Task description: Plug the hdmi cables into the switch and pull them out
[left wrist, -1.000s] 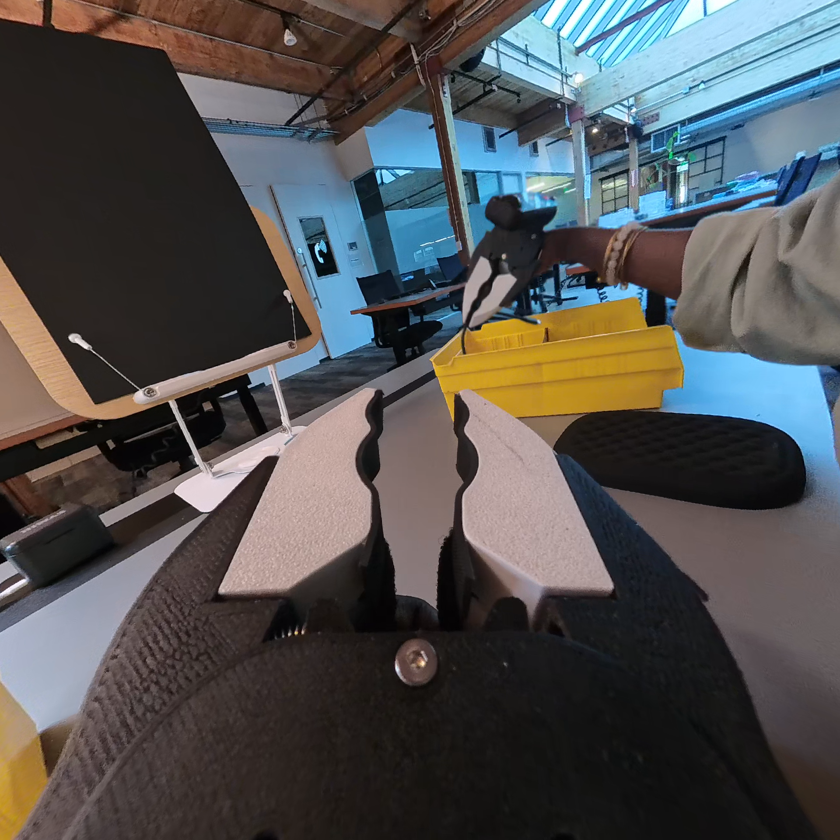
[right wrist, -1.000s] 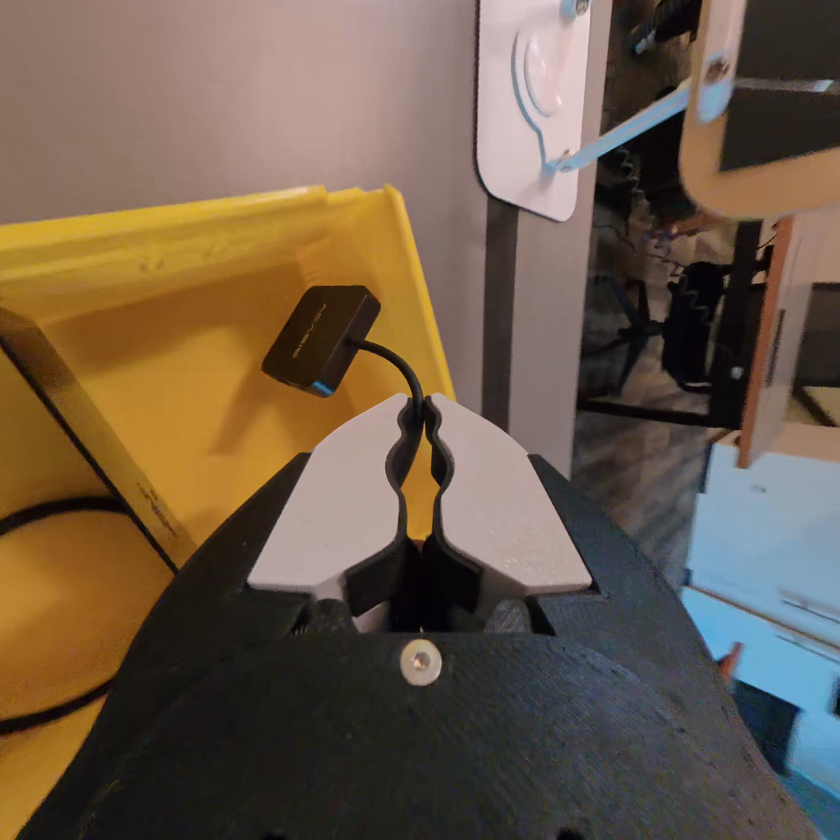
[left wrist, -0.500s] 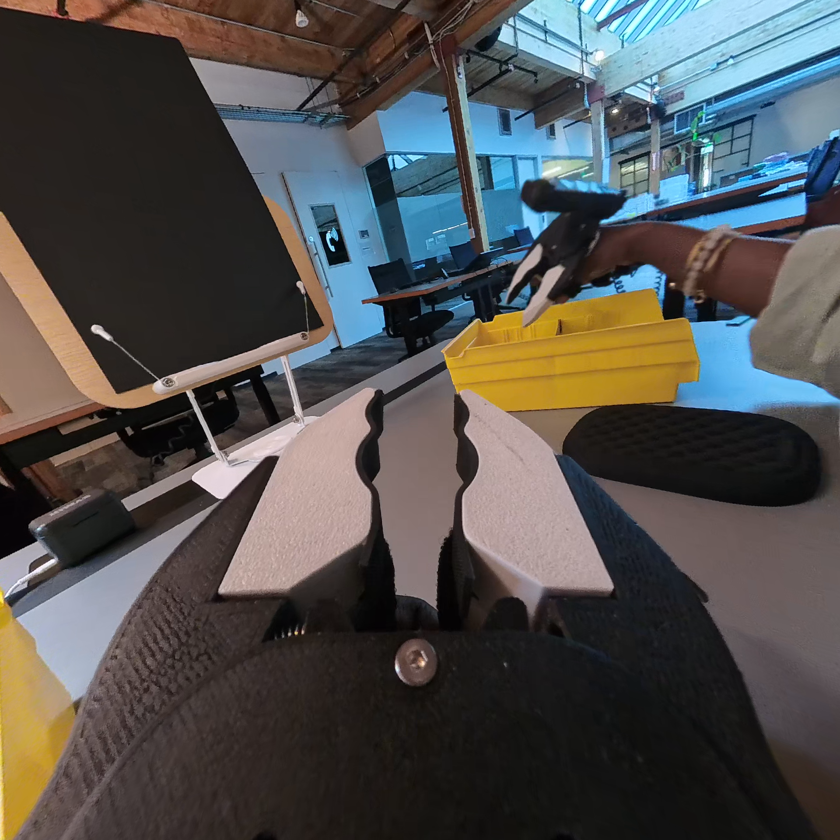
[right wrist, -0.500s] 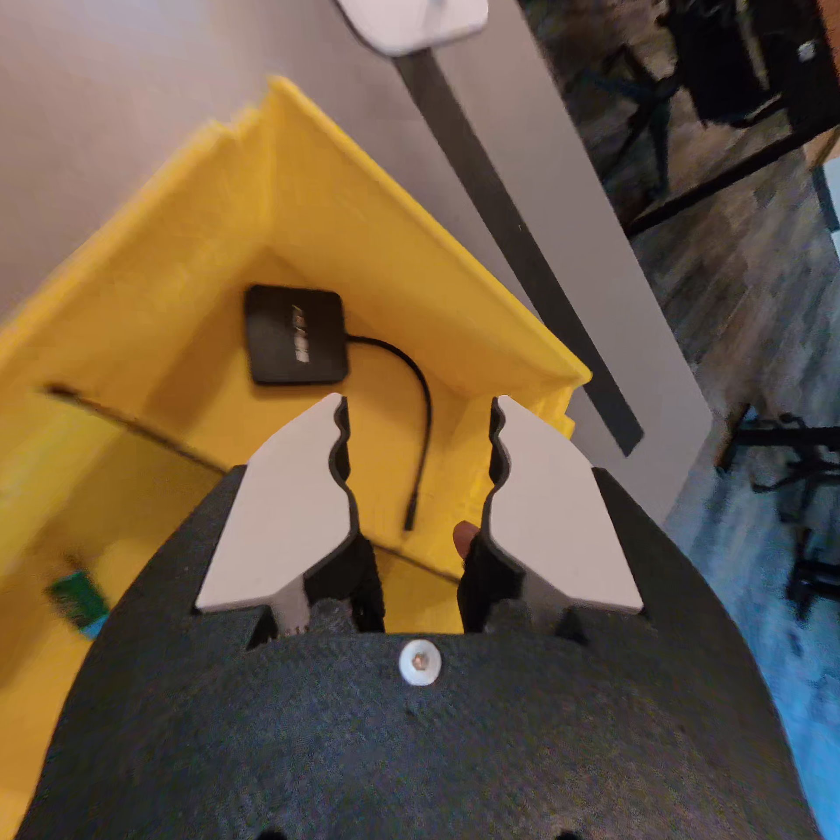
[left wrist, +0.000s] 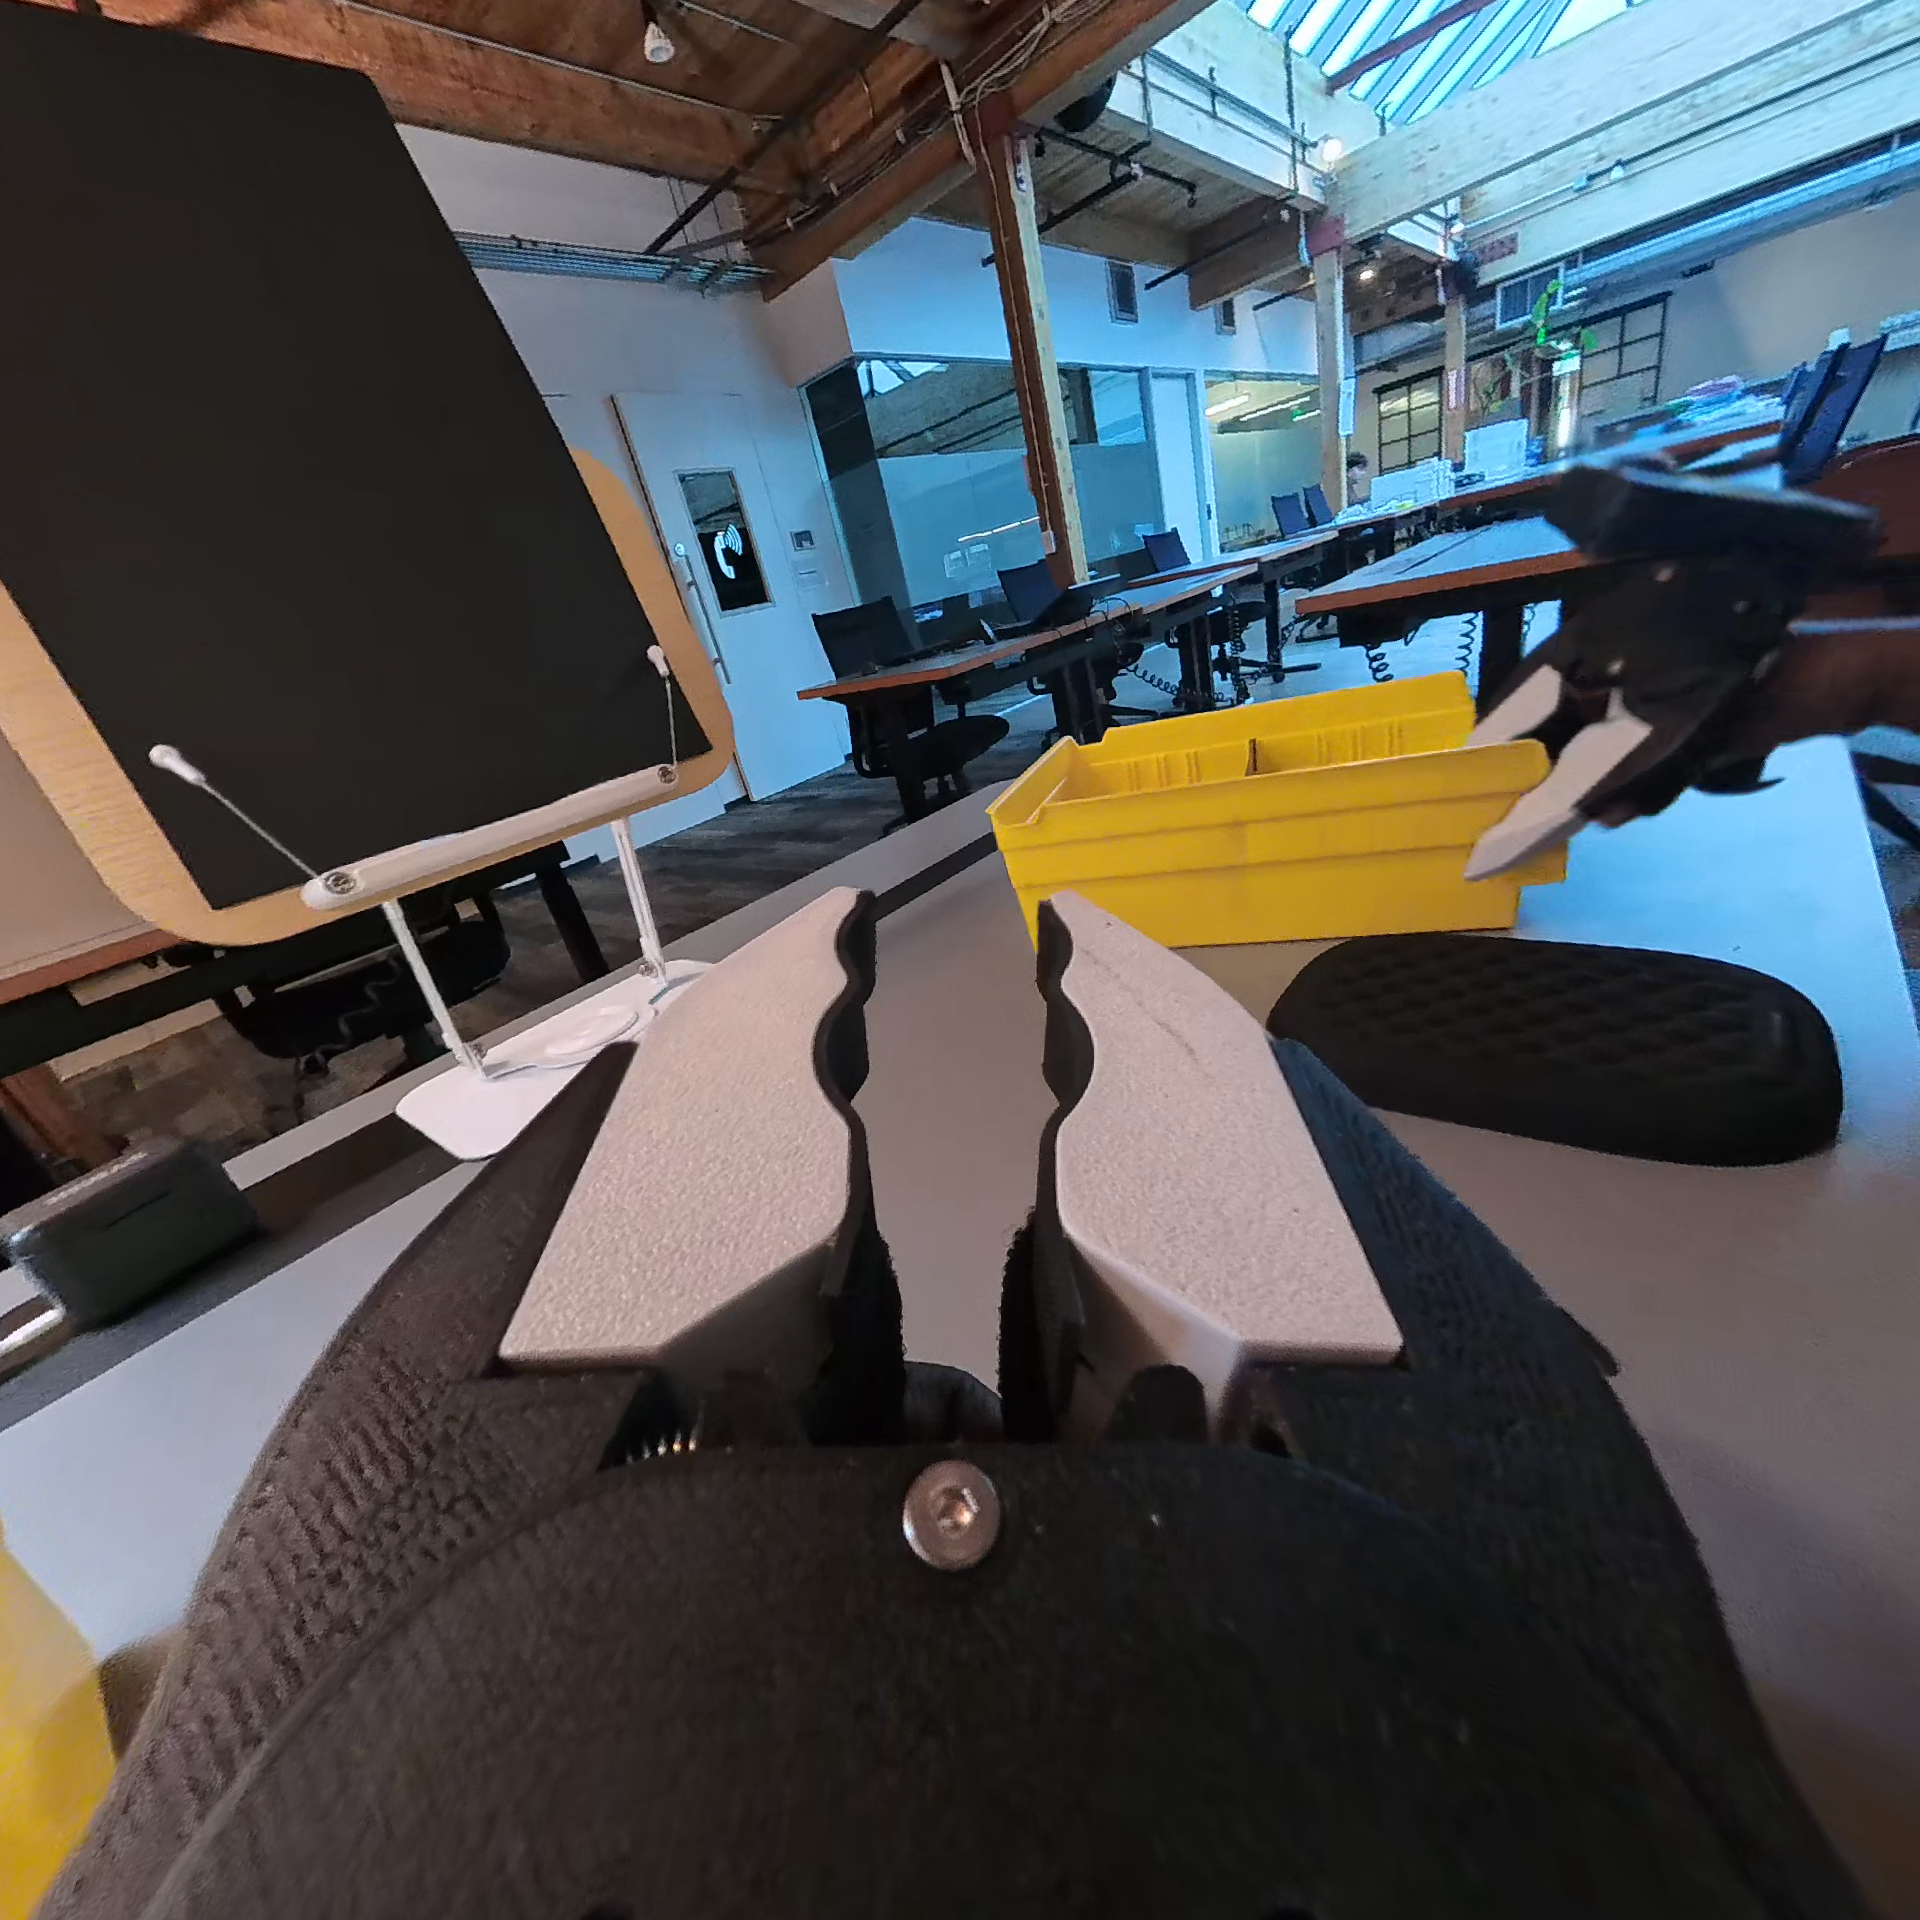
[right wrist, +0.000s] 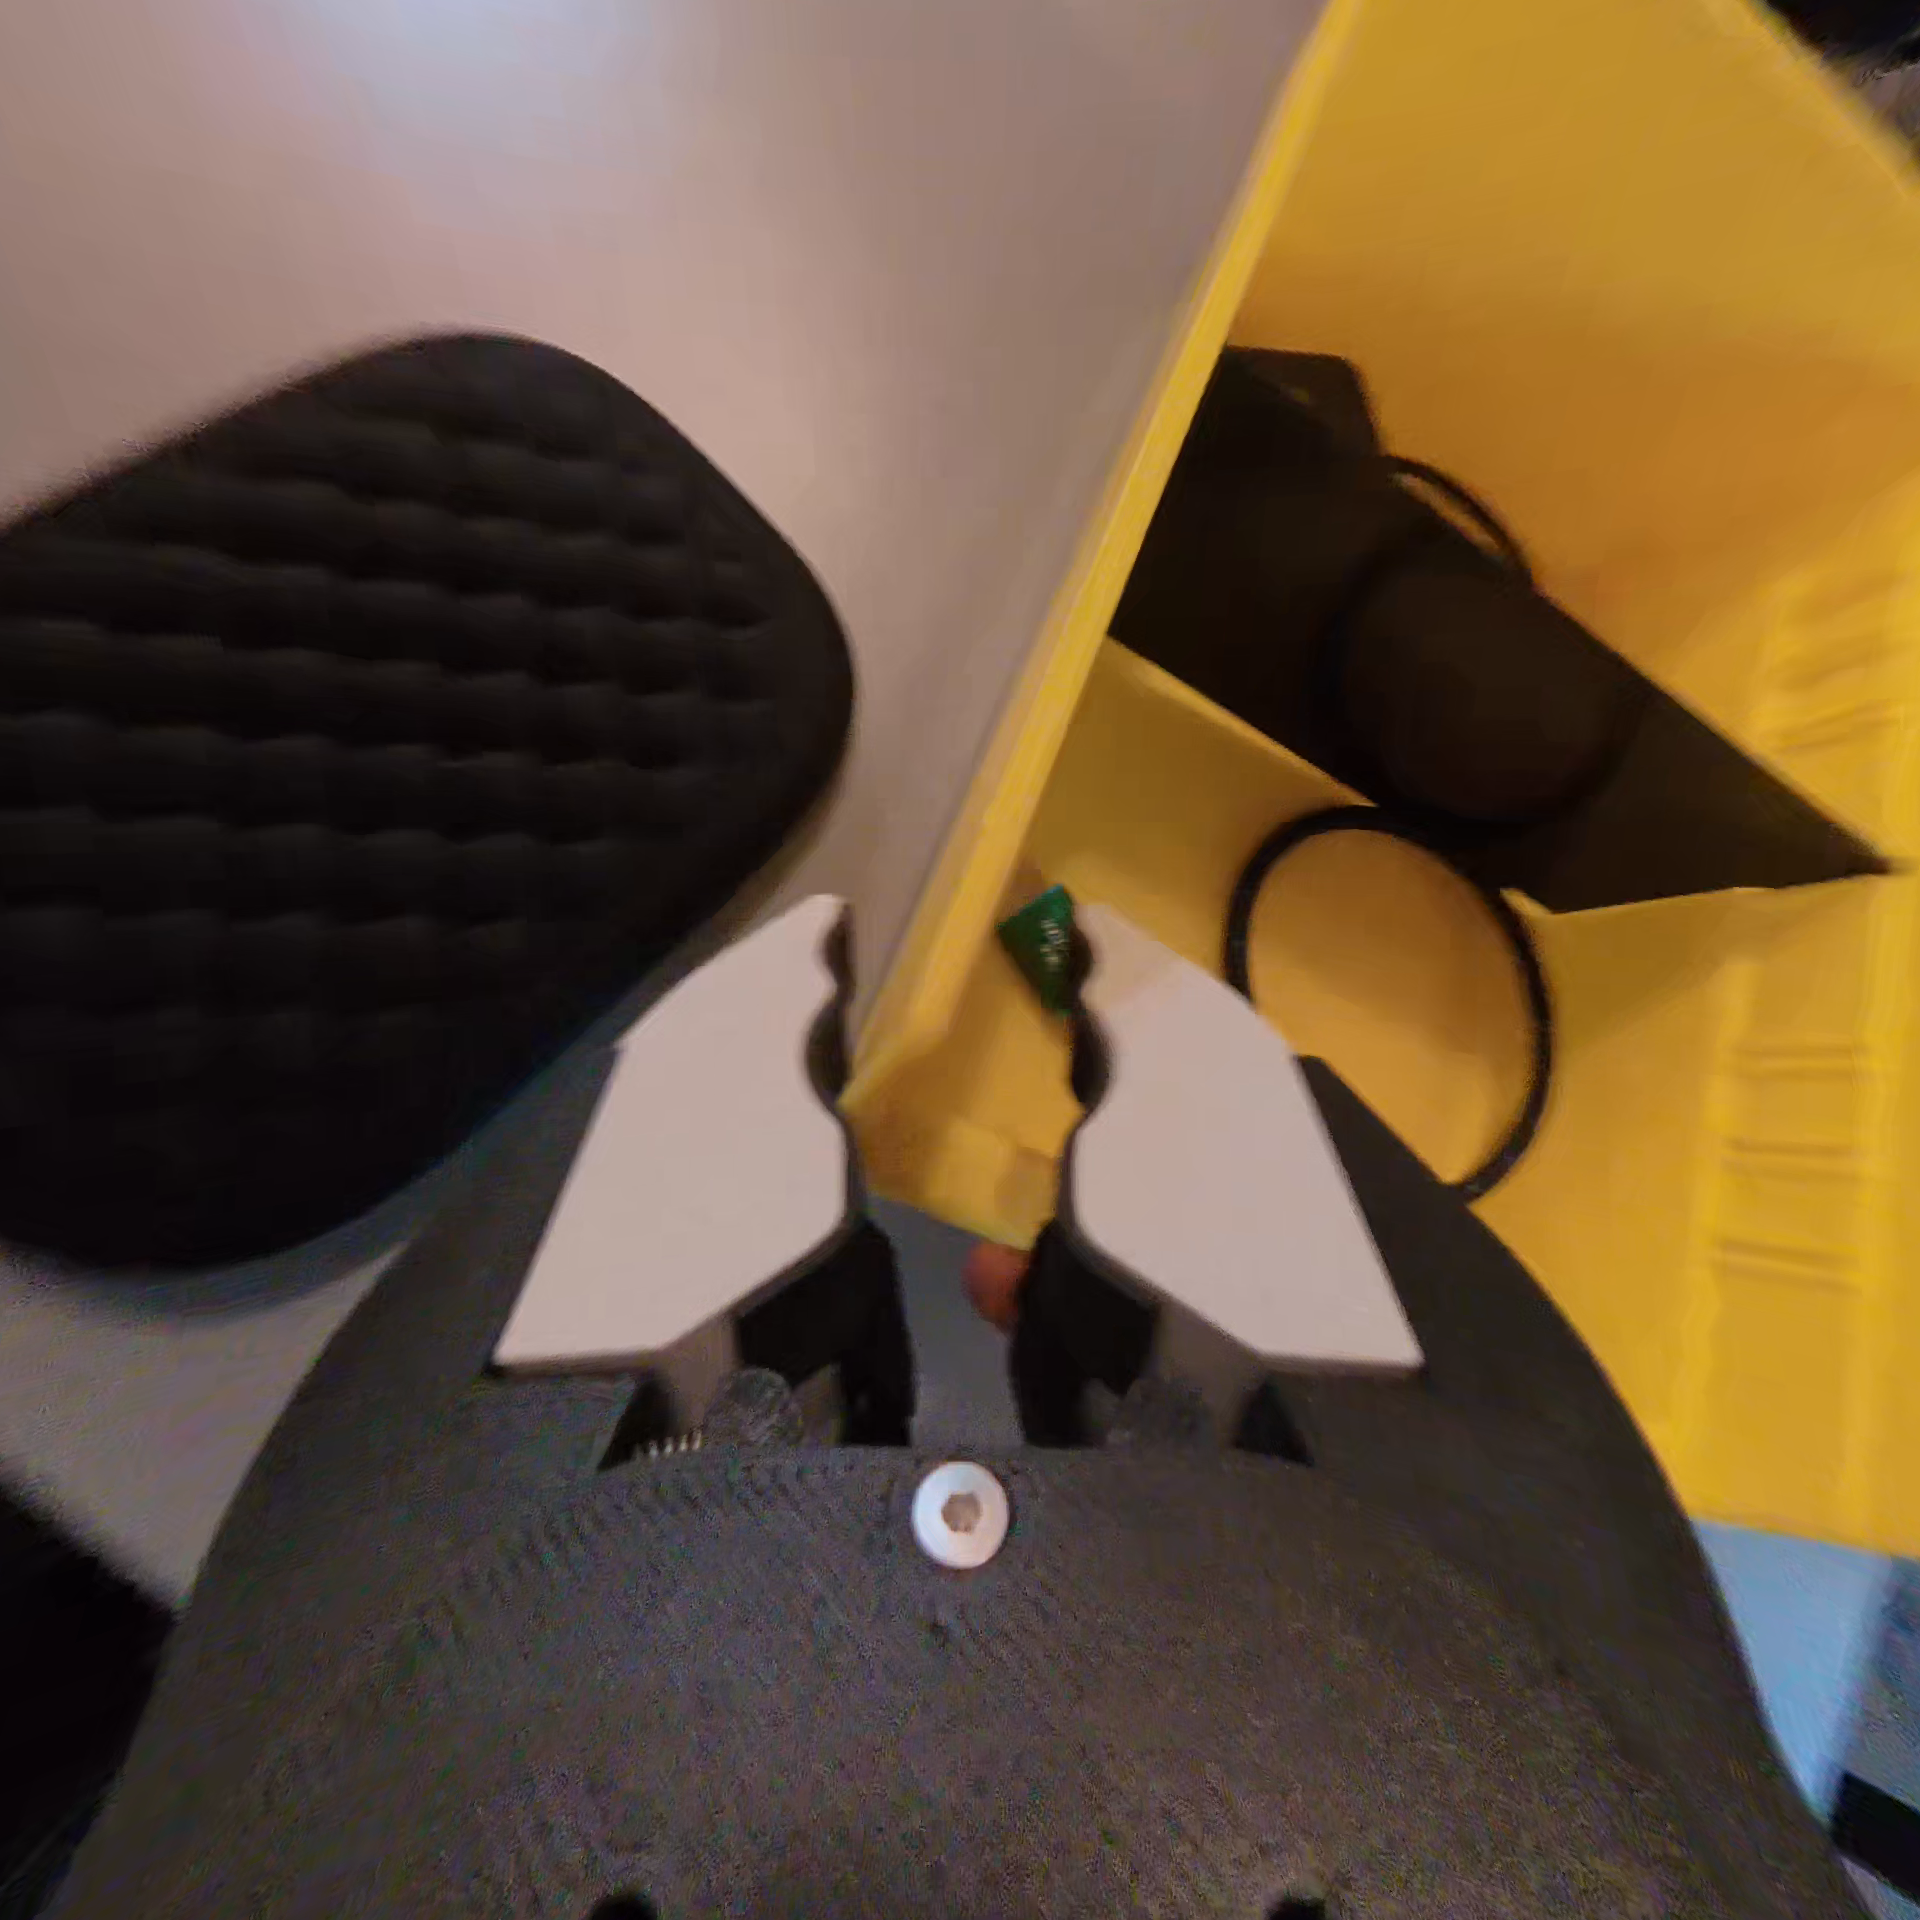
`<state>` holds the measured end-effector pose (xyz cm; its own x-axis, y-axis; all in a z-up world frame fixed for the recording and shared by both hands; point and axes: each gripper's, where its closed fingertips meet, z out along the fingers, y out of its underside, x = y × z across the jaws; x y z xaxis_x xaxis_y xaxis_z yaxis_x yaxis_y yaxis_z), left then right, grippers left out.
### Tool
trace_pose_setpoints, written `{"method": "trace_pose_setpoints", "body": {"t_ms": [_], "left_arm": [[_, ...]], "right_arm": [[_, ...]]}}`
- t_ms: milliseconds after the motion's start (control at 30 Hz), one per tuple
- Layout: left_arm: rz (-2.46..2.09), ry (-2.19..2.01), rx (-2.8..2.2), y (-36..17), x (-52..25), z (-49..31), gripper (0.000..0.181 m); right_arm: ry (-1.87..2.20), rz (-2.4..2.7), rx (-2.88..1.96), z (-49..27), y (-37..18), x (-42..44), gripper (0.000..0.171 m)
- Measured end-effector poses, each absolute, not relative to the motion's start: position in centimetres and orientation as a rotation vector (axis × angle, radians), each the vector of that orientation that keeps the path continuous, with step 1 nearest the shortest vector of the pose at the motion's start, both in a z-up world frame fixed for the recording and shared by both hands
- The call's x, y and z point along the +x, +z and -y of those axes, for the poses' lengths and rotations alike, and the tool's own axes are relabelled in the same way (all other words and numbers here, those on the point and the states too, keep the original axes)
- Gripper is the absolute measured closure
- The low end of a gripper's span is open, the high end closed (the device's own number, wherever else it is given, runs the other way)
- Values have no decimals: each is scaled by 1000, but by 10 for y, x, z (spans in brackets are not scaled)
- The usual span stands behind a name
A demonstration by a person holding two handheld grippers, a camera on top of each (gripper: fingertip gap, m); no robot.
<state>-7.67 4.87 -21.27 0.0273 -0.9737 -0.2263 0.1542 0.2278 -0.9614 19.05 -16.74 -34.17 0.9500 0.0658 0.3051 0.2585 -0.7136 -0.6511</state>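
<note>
Both grippers' jaws standing apart, gripping nothing. Coiled cable [right wrist: 1392, 997] lying in yellow bin [right wrist: 1714, 1299]: light, floppy; likely best gripping its stiff plug.

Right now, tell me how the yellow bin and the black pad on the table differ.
The yellow bin is a rigid open box with tall walls and a divider; the black pad is a low, rounded, solid cushion. The bin's walls are smooth and glossy, while the pad's top is dimpled and matte. The bin holds a coiled black cable; the pad carries nothing. Both rest on the grey table, side by side.
</note>
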Motion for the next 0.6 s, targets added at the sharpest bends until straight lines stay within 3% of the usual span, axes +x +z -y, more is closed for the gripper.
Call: {"method": "trace_pose_setpoints", "body": {"t_ms": [67, 300, 600], "left_arm": [[-1197, -1115, -920, -211, -75, -45, 152], [-1210, -1082, -919, -208, -79, -45, 152], [-1207, -1022, -954, -208, -92, -59, 152]], "right_arm": [[-492, 218, -2335, 156, -347, 191, 161], [-593, -356, -2198, 119, -345, 203, 165], [-723, -534, -2164, 124, -344, 232, 165]]}}
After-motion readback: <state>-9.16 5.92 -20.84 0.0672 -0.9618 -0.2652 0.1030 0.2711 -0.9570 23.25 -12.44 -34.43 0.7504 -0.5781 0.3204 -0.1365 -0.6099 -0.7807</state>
